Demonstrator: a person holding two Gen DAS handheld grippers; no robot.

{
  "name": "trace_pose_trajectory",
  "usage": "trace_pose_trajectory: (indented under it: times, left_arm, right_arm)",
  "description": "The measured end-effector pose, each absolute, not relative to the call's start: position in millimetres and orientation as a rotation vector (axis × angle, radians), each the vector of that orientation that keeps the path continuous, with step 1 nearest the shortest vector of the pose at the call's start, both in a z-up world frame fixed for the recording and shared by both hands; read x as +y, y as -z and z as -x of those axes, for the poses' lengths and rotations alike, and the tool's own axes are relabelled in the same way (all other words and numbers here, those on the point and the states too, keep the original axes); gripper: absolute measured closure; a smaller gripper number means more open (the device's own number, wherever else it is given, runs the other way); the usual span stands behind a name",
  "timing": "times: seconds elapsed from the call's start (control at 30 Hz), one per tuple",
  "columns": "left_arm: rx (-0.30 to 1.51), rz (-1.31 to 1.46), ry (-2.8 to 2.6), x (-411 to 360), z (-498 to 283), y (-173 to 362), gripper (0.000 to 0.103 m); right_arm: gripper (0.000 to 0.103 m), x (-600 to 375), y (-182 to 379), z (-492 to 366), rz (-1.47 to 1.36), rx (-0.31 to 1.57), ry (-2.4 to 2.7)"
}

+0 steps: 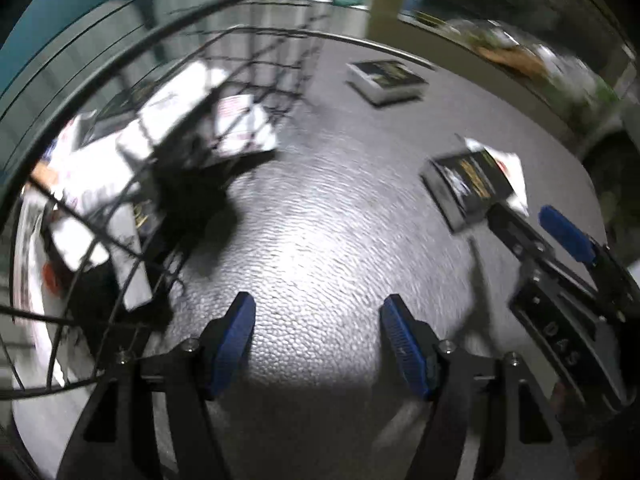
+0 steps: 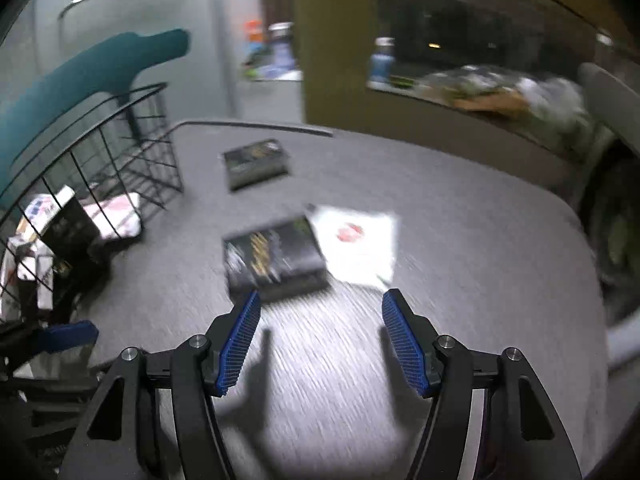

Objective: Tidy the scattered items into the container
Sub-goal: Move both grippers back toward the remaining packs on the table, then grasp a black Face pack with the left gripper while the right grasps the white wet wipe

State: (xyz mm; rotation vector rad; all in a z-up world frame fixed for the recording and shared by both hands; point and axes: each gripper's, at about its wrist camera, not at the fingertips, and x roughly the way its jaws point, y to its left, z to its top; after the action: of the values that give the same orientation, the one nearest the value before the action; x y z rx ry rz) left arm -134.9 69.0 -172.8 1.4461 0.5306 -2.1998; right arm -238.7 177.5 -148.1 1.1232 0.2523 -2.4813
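Nearest item: dark box (image 2: 276,256), just ahead of right gripper (image 2: 322,340), long axis across fingers.
Fingers: both pairs spread, empty; left gripper (image 1: 318,346) farther away.

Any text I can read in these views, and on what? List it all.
"DAS": on the body of the right gripper, seen from the left wrist view.
Dark box near the right gripper: yellow cover print, too blurred to read.
Far dark box: too blurred.
White sheet: red mark, unreadable.
Boxes in the wire basket: print too blurred.
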Motion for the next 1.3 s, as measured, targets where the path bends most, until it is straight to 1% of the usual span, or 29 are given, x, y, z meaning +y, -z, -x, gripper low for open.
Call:
trace_pose_trajectory:
  times: [0.1, 0.13, 0.2, 0.27, 0.37, 0.47, 0.6, 0.7, 0.83, 0.97, 1.0, 1.1, 1.3]
  left_arm:
    - [0.455, -1.492, 2.273, 76, 135, 169, 0.031]
    - [0.437, -1.503, 2.282, 76, 135, 169, 0.031]
    - [0.447, -1.513, 2.316, 74, 135, 167, 0.031]
    - [0.445, -1.469, 2.375, 73, 135, 156, 0.031]
    - [0.368, -1.433, 2.458, 77, 154, 143, 0.031]
    - [0.328, -1.477, 2.513, 80, 182, 139, 0.031]
    - [0.241, -1.534, 2.551, 86, 217, 145, 0.031]
    - [0.195, -1.571, 2.556, 87, 234, 152, 0.031]
    - [0.208, -1.62, 2.55, 82, 255, 165, 0.031]
    - [0.191, -1.636, 2.548, 85, 259, 168, 0.032]
    - [0.19, -1.645, 2.55, 86, 260, 169, 0.037]
    - [0.186, -1.649, 2.542, 87, 261, 169, 0.044]
    - [0.302, -1.609, 2.498, 68, 251, 165, 0.048]
  right_arm:
    - [0.039, 187, 148, 230, -1.171, 0.193, 2.517]
    - [0.039, 186, 148, 228, -1.164, 0.209, 2.517]
    - [0.039, 183, 145, 229, -1.154, 0.254, 2.565]
    - [0.039, 191, 140, 237, -1.178, 0.214, 2.603]
    - [0.039, 207, 136, 251, -1.261, 0.127, 2.663]
    - [0.039, 216, 137, 255, -1.305, 0.124, 2.669]
    - [0.039, 227, 132, 250, -1.294, 0.054, 2.661]
    - [0.039, 228, 131, 249, -1.285, 0.059, 2.651]
    - [0.039, 226, 135, 252, -1.291, 0.047, 2.641]
    - [0.039, 226, 139, 258, -1.303, 0.022, 2.623]
    - [0.039, 225, 140, 260, -1.304, 0.02, 2.622]
    - [0.039, 225, 142, 265, -1.309, 0.001, 2.618]
    - [0.039, 216, 147, 285, -1.317, -0.117, 2.576]
